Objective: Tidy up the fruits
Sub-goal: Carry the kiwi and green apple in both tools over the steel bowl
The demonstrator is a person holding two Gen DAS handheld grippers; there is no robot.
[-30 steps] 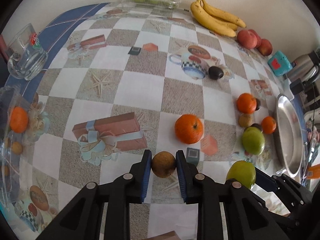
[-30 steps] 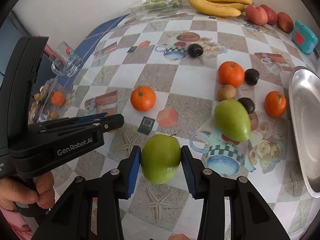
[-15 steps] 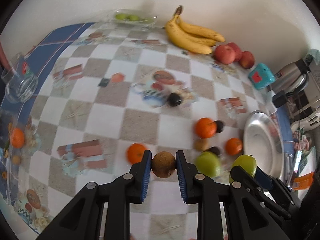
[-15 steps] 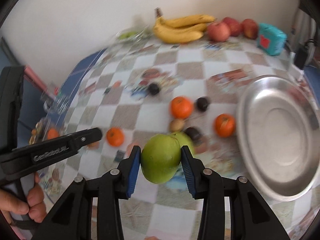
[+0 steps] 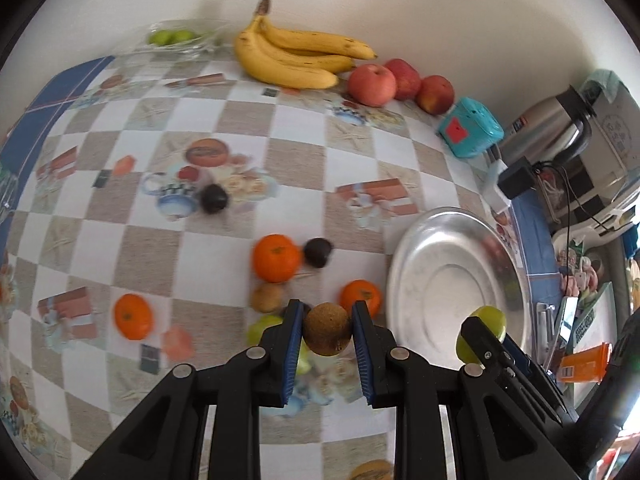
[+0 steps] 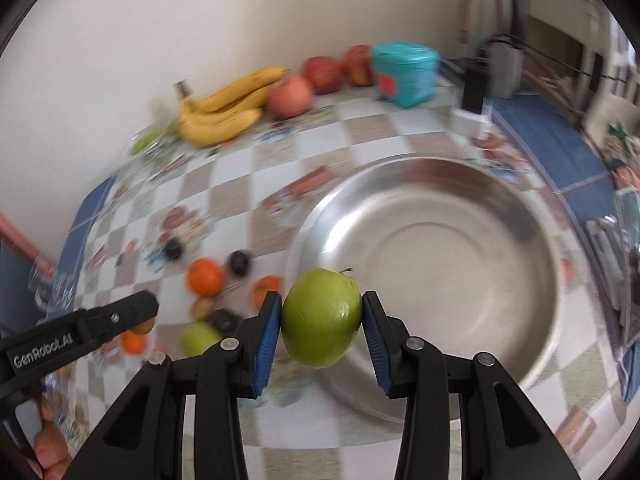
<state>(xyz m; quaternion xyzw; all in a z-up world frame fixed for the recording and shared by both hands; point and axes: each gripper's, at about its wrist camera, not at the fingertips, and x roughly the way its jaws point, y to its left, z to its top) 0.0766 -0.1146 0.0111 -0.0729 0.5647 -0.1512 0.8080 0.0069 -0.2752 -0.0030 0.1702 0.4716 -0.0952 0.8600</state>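
Note:
My left gripper [image 5: 327,334] is shut on a brown kiwi [image 5: 327,329], held in the air above the table, left of the steel bowl [image 5: 424,264]. My right gripper [image 6: 322,316] is shut on a green apple [image 6: 322,316], held above the near left rim of the steel bowl [image 6: 500,280]. The green apple also shows in the left wrist view [image 5: 486,326] over the bowl. Three oranges [image 5: 276,258], another kiwi [image 5: 267,297], two dark plums [image 5: 318,252] and a green pear [image 5: 260,328] lie on the table.
Bananas [image 5: 296,58], red apples [image 5: 372,85] and a teal box [image 5: 470,132] line the far wall. A clear tray with green fruit [image 5: 172,38] sits far left. A steel thermos [image 5: 544,132] and cables stand right of the bowl.
Both grippers have risen and moved right towards the steel bowl, each still holding its fruit. The green apple is now over the bowl's rim.

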